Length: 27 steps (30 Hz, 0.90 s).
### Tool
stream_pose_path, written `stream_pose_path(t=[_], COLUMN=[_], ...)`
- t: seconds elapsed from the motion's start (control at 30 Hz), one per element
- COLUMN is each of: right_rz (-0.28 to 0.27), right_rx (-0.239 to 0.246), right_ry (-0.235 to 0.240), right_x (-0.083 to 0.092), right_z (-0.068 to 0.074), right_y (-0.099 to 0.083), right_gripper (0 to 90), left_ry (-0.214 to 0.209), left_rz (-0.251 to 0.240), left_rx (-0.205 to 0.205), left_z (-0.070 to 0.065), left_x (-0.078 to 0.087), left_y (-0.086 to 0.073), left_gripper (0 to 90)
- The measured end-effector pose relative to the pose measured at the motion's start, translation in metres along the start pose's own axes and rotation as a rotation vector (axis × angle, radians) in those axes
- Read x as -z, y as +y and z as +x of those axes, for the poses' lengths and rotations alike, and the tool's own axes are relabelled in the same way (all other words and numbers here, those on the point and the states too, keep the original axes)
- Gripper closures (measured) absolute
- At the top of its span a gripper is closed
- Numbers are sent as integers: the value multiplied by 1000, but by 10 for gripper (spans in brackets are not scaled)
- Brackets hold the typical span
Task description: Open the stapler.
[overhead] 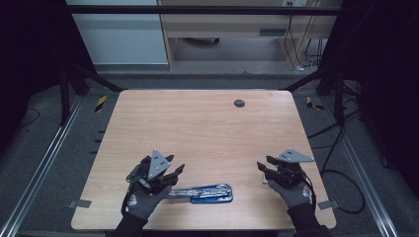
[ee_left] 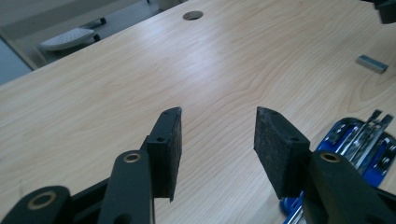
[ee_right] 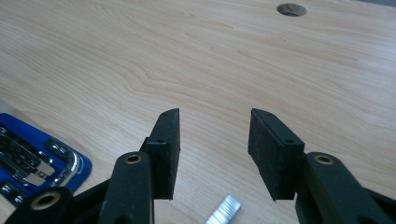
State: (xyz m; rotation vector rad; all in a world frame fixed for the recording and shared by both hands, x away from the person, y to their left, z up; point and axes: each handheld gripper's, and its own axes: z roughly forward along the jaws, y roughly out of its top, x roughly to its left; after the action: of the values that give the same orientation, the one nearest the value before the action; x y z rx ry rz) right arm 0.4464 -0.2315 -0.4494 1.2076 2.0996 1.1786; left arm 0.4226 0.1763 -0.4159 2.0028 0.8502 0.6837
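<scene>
Stapler [overhead: 205,193], blue and chrome, flat on surface [overhead: 207,128]: looks rigid, weighty, slippery; best pinched across its body. Left gripper [overhead: 174,165] and right gripper [overhead: 263,164] both gape, holding nothing.

A light wooden table [overhead: 197,128] with rounded corners is carrying a blue stapler [overhead: 205,193] lying flat near its front edge, and a small strip of staples [ee_right: 223,210] is resting just right of it. A round cable hole [overhead: 239,103] is sitting toward the far edge.

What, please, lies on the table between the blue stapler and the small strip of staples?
Only bare wood: in the high view, nothing lies between the blue stapler and the strip of staples by the right claw.
</scene>
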Motion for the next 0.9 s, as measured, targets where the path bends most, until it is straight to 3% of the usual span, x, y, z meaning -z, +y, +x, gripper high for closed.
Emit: stream_pose_path(t=[0.17, 0.33, 0.47, 0.63, 0.83, 0.9], right_rz=[41, 66, 98, 144, 195, 207], right_rx=[-21, -36, -53, -68, -65, -69], right_ry=[-24, -42, -43, -50, -43, -44], right_x=[1, 3, 3, -3, -10, -13], right_z=[-4, -7, -9, -7, -5, -4], right_y=[-6, -12, -17, -20, -25, -26], right_gripper=[559, 574, 594, 617, 655, 659], left_ry=[37, 64, 81, 101, 136, 130], left_rz=[4, 26, 53, 49, 61, 58], left_rx=[59, 84, 85, 142, 168, 179], left_z=[20, 33, 40, 48, 56, 57], left_x=[9, 15, 18, 22, 26, 26], left_y=[-20, -36, -47, -62, -72, -73], left_gripper=[523, 524, 524, 524, 528, 532])
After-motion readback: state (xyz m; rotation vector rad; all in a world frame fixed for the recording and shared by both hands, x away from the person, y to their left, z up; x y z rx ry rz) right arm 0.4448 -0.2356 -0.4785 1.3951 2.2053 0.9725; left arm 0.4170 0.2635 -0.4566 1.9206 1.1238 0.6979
